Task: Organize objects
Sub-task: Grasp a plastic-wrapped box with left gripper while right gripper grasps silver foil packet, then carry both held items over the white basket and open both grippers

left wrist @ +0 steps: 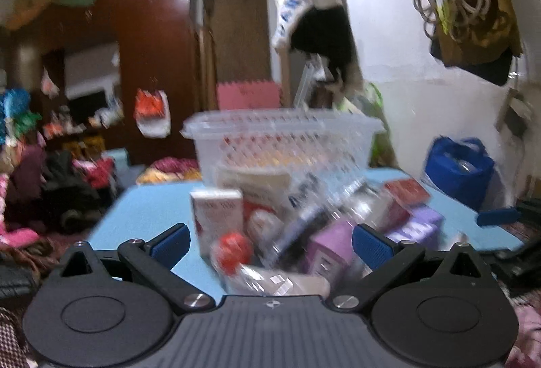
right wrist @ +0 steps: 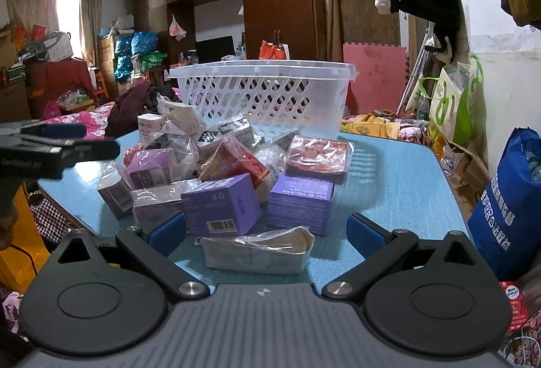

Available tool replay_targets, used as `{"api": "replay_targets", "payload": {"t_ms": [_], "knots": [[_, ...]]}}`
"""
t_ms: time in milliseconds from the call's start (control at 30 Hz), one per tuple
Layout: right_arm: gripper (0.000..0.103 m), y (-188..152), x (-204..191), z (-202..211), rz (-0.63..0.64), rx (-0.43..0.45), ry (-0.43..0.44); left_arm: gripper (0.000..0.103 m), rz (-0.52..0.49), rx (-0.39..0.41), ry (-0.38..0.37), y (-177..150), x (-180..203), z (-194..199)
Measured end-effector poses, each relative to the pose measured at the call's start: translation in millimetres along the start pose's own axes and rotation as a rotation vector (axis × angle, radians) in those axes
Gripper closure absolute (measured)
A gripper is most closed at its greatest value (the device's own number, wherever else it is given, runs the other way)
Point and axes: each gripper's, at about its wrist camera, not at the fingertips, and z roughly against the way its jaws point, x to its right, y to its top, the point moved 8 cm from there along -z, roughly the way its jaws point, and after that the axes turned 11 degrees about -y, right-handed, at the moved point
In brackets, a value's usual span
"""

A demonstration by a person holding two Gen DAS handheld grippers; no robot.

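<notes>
- The basket [right wrist: 263, 94] stands empty at the far side of the blue worktop [right wrist: 399, 178], presumably to receive the pile.
- Boxes [right wrist: 221, 209] and packets [right wrist: 257, 253] lie heaped before it, unsorted.
- The right tool [right wrist: 267, 232] is spread, nothing held, facing the nearest packet.
- The left tool [left wrist: 270, 244] is spread too, low over the pile; that view is blurred.

In front of me is a light blue desk [right wrist: 399, 178] with a fine grid pattern, and a white lattice basket [right wrist: 260, 90] stands on its far side. Nearer to me a heap of small packages lies directly on the desk: two purple boxes [right wrist: 219, 209] [right wrist: 301, 199] side by side, a flat red packet [right wrist: 318, 155] behind them and a pale plastic-wrapped pack [right wrist: 260, 253] at the front. The right half of the desk is bare.
</notes>
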Motion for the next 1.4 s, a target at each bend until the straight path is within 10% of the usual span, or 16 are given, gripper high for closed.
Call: {"api": "replay_targets", "payload": {"t_ms": [200, 533, 667, 733, 933, 1400], "knots": [[0.000, 3.6, 6.9, 2.7, -0.001, 0.149, -0.049, 0.000, 0.032, 0.003, -0.022, -6.0, -19.2, -8.5], [0.000, -27.1, -12.8, -16.0, 0.109, 0.017, -0.022, 0.000, -0.030, -0.067, -0.141, -43.4, -5.3, -14.6], [0.004, -29.4, -12.0, -19.2, 0.096, 0.012, -0.018, 0.013, 0.005, -0.091, -0.169, -51.1, -15.9, -28.2], [0.023, -28.5, -10.6, -19.0, 0.092, 0.020, -0.027, 0.024, 0.015, -0.089, -0.171, -54.6, -18.9, -30.9], [0.023, -25.8, -4.2, -10.0, 0.091, 0.048, -0.038, 0.028, 0.027, -0.062, -0.178, -48.6, -23.8, -23.3], [0.023, 120.7, 3.2, -65.5, 0.033, 0.144, -0.028, 0.028, 0.107, 0.082, -0.171, 65.9, -44.1, -43.6]]}}
